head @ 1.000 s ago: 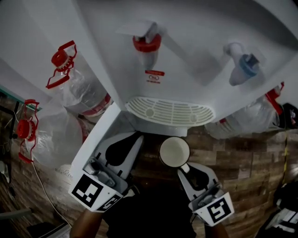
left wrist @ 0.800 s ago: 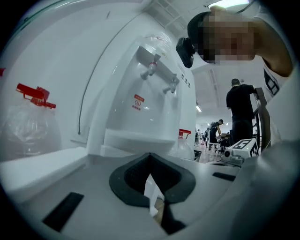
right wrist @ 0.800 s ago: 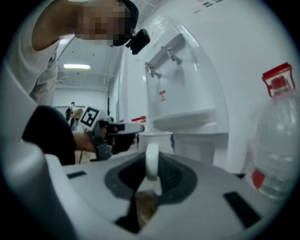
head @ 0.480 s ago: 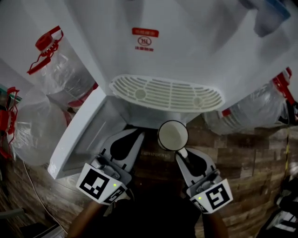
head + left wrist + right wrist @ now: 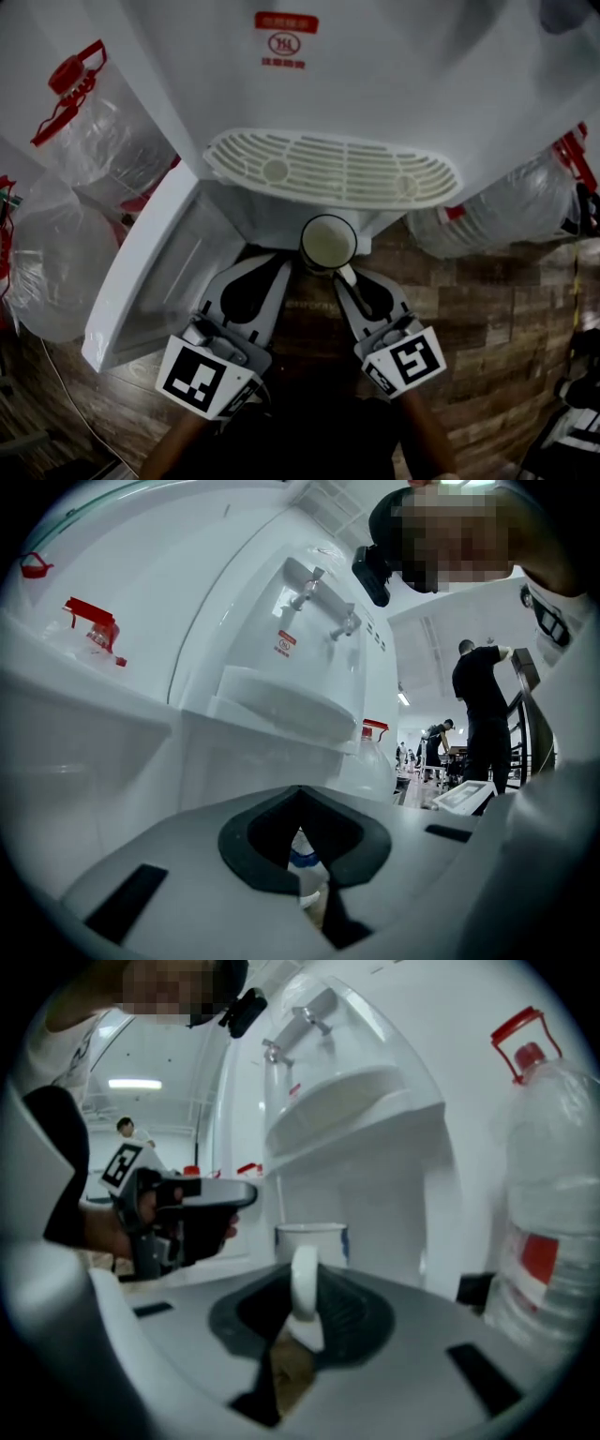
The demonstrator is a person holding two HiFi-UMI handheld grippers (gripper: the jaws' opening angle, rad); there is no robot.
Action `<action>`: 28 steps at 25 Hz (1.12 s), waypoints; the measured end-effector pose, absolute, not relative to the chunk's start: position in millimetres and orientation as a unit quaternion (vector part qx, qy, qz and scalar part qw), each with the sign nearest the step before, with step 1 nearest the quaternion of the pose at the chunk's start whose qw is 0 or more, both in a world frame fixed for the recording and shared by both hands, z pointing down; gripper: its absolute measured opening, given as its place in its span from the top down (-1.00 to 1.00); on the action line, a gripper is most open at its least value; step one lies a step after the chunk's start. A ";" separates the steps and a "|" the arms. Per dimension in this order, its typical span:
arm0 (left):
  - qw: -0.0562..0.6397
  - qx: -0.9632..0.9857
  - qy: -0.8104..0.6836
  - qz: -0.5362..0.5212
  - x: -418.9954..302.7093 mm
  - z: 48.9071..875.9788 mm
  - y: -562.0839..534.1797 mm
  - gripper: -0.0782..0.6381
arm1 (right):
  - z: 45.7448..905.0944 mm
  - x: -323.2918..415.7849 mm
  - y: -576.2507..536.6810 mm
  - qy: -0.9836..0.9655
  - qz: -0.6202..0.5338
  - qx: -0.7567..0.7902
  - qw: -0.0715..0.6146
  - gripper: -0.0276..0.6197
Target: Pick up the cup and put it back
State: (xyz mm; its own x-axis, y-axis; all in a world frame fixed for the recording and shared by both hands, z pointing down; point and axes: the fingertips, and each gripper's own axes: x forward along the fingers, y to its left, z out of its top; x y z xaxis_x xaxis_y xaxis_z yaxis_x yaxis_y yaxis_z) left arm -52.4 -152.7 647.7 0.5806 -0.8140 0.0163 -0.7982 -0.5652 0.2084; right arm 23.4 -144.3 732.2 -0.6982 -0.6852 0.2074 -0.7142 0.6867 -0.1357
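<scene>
Slotted dispenser grille [image 5: 333, 173] and the cup [image 5: 328, 242] interior show only overhead.

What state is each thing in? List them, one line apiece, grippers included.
White cup with blue trim: upright, looks empty, held by its handle.
Right gripper: shut on the cup's handle.
Left gripper: shut, empty.
White cabinet door of the water dispenser: swung open.
White slotted drip tray: nothing on it.
Clear plastic water bottle with red cap: capped.
</scene>
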 end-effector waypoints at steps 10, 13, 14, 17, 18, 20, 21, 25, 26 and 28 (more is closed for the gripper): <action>0.119 0.883 -0.453 -0.037 -50.6 665.4 -148.9 0.76 | 769.0 19.2 -171.0 -0.911 0.109 0.389 0.086 0.68; 0.120 0.882 -0.454 -0.035 -49.2 666.9 -149.7 0.76 | 780.0 16.5 -179.7 -0.909 0.113 0.391 0.088 0.68; 0.120 0.883 -0.453 -0.034 -48.9 667.2 -150.2 0.76 | 783.3 16.3 -182.3 -0.908 0.115 0.394 0.087 0.68; 0.123 0.882 -0.454 -0.035 -48.3 670.1 -150.8 0.76 | 793.2 17.6 -188.0 -0.903 0.120 0.404 0.088 0.68; 0.127 0.881 -0.454 -0.035 -48.1 671.4 -150.6 0.76 | 796.3 18.2 -190.1 -0.901 0.121 0.406 0.090 0.68; 0.132 0.881 -0.453 -0.035 -47.1 672.8 -151.0 0.76 | 802.4 18.1 -195.0 -0.899 0.123 0.409 0.093 0.68; 0.136 0.881 -0.451 -0.034 -45.9 673.3 -151.3 0.76 | 805.6 17.8 -197.6 -0.899 0.122 0.410 0.094 0.68; 0.146 0.882 -0.446 -0.030 -42.4 677.1 -151.5 0.76 | 817.7 17.2 -208.7 -0.894 0.123 0.420 0.096 0.68; 0.148 0.883 -0.445 -0.030 -41.8 678.5 -151.5 0.76 | 820.4 17.2 -212.1 -0.892 0.123 0.424 0.097 0.68; 0.152 0.884 -0.442 -0.027 -41.2 681.3 -151.0 0.76 | 825.0 16.4 -218.6 -0.888 0.123 0.432 0.095 0.68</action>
State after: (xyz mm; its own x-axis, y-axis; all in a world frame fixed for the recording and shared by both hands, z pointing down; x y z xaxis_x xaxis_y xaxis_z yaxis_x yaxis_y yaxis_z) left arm -41.2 -151.0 681.3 0.6074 -0.7898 0.0858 -0.7732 -0.5629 0.2921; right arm 16.4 -218.6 825.0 -0.6090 -0.7440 0.2748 -0.7908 0.5966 -0.1371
